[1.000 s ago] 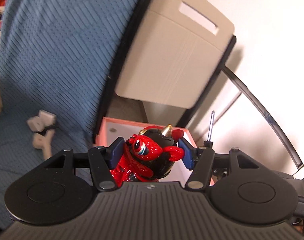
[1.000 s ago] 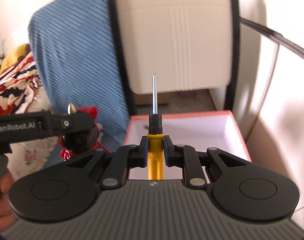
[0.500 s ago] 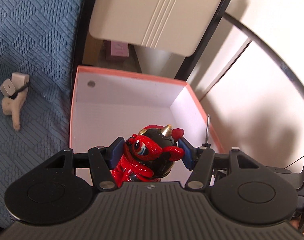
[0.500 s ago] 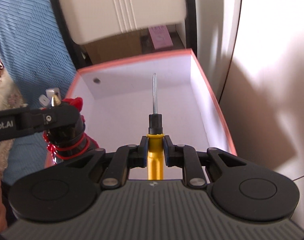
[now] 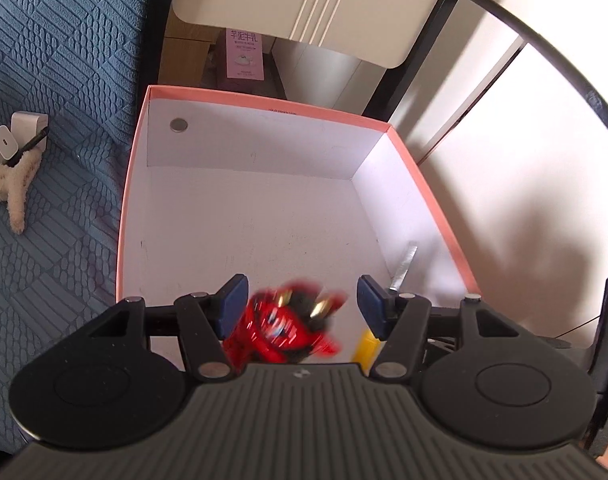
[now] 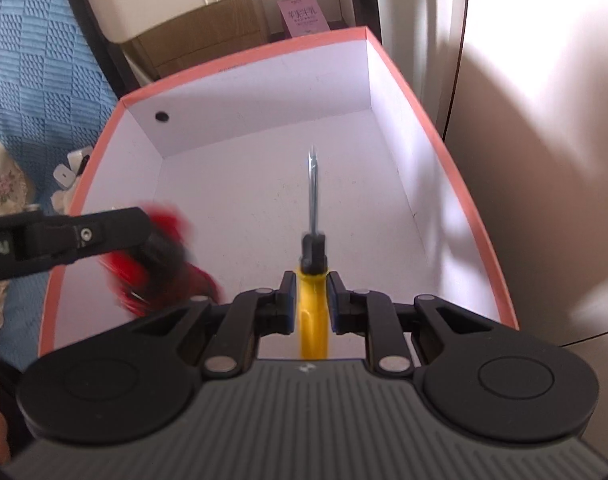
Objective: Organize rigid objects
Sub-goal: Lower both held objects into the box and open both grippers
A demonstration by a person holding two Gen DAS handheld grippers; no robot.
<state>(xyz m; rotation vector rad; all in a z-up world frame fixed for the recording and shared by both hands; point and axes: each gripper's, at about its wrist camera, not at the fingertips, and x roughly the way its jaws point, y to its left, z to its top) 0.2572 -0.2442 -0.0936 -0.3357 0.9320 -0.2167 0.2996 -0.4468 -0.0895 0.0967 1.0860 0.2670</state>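
Note:
A pink-rimmed white box (image 5: pixel 135 184) sits below both grippers; it also shows in the right wrist view (image 6: pixel 456 168). My left gripper (image 5: pixel 299 300) is open over the box's near end. A red and black horned toy figure (image 5: pixel 287 328) is blurred between and below its fingers, falling free; it also shows in the right wrist view (image 6: pixel 159 264). My right gripper (image 6: pixel 308 292) stands slightly parted around a yellow-handled screwdriver (image 6: pixel 314 304), blurred, shaft pointing into the box. The screwdriver shows in the left wrist view (image 5: pixel 400 268).
A blue quilted cover (image 5: pixel 55 120) lies left of the box, with white chargers and a fluffy clip (image 5: pixel 13 160) on it. A beige chair (image 5: pixel 324 0) and a pink carton (image 5: pixel 243 54) stand behind the box. A white wall (image 6: pixel 544 120) is at right.
Both grippers moved lower over the box. My left gripper opened and the red toy dropped out of it. My right gripper's jaws loosened on the screwdriver, which blurs as it slips.

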